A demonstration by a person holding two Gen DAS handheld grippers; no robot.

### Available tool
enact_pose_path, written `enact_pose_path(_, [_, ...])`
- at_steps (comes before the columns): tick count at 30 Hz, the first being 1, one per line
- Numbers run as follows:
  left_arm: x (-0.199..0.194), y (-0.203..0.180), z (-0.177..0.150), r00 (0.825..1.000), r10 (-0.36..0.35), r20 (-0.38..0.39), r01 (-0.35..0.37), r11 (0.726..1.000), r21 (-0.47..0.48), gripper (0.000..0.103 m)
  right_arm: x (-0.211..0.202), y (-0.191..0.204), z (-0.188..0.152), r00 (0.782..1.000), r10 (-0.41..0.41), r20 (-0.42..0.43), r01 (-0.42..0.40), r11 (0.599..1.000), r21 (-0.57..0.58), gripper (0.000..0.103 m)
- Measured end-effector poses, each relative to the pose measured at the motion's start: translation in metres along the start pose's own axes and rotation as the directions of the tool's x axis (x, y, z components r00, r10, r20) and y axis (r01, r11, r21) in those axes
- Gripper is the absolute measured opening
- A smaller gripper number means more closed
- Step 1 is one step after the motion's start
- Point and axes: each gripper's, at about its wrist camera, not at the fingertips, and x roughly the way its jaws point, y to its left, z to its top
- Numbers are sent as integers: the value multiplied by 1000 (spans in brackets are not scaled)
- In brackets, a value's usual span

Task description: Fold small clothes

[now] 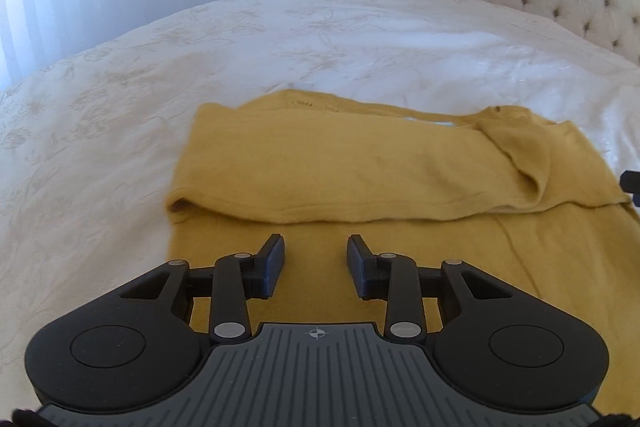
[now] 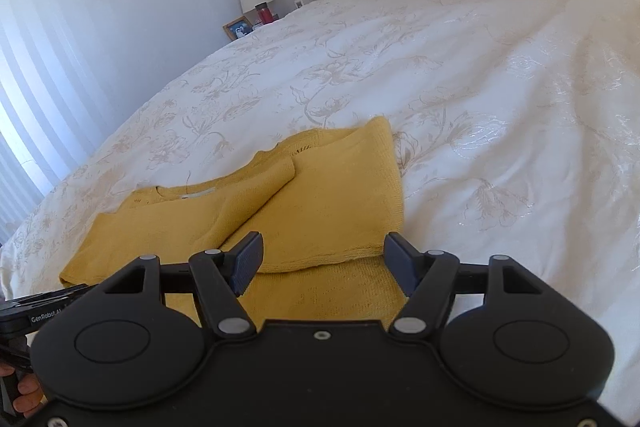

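Though partly folded, sweater (image 1: 360, 163) beyond open jaws.

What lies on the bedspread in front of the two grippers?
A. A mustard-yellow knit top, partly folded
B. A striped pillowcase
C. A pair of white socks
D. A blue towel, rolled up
A: the mustard-yellow knit top lies on the white bedspread with one layer folded over itself.
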Motion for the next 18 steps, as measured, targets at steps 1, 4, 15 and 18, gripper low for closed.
enact_pose_path(1, [-2,6,-4,1000,6,9,-6,1000,-3,34,1,3,-1,1000,5,2,-5,1000,-11,70])
enact_pose_path(4, [-7,19,-13,998,10,56,-8,999,-34,35,1,11,-6,1000,17,14,-16,999,-48,70])
enact_pose_path(15, [5,11,-30,993,34,117,-30,999,-31,45,7,59,-14,998,-20,61,32,981,-189,70])
enact_pose_path(18, [7,12,-33,992,30,119,-26,999,-38,45,19,81,-5,997,-18,69,33,974,-225,70])
